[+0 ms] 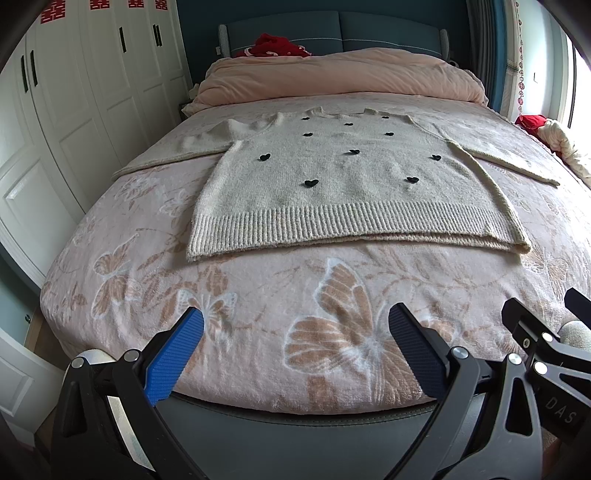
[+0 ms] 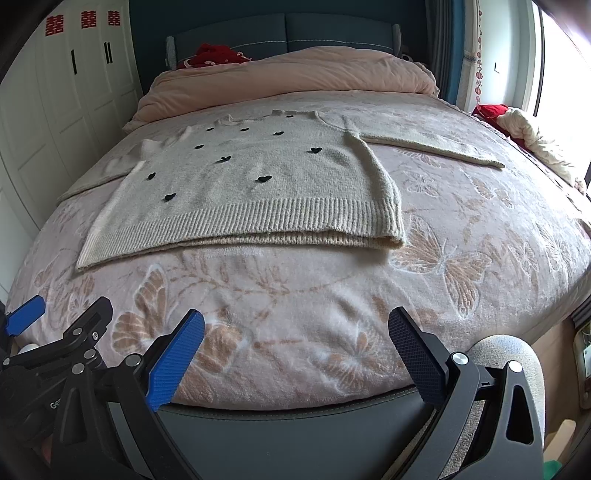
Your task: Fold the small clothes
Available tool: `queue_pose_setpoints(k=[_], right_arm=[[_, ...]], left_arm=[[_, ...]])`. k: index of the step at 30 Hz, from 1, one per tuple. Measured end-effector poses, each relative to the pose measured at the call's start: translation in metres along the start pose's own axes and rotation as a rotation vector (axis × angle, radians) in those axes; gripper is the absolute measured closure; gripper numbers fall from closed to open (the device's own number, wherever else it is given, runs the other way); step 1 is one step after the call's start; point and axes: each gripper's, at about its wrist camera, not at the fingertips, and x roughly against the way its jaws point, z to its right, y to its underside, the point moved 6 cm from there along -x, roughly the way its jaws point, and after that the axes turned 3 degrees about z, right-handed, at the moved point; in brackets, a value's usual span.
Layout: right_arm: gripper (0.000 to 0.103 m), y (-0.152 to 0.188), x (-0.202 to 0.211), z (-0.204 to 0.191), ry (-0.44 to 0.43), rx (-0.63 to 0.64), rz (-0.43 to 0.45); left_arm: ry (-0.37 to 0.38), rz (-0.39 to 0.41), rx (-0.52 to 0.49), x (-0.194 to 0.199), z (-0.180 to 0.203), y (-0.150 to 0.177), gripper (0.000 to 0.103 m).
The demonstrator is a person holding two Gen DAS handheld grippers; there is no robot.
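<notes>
A cream knitted sweater (image 1: pixel 332 177) with small black hearts lies flat, front up, on the pink butterfly blanket (image 1: pixel 258 295), sleeves spread to both sides and ribbed hem toward me. It also shows in the right wrist view (image 2: pixel 240 184). My left gripper (image 1: pixel 295 332) is open and empty, over the foot of the bed, well short of the hem. My right gripper (image 2: pixel 295 332) is open and empty too, at the same foot edge, beside the left one; part of it shows in the left wrist view (image 1: pixel 546 339).
A pink duvet (image 1: pixel 332 77) is heaped at the head of the bed against a blue headboard (image 1: pixel 332 29), with red cloth (image 1: pixel 273 46) on it. White wardrobe doors (image 1: pixel 74 110) stand left. Red and cream clothes (image 2: pixel 517 125) lie at the bed's right edge by the window.
</notes>
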Motion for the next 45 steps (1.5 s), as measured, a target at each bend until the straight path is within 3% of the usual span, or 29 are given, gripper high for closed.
queue_pose_setpoints(k=[39,45], right_arm=[[0.005,0.0019,-0.0020,-0.0004,-0.004,-0.004,-0.007],[0.005,0.0085,-0.0100,0.0001,-0.017,-0.016,-0.024]], left_arm=[[-0.002,-0.009,0.008,-0.0015,-0.0013,0.0027,0.005],[0.011,-0.040,0.026,-0.0096,-0.0019,0.0092,0.005]])
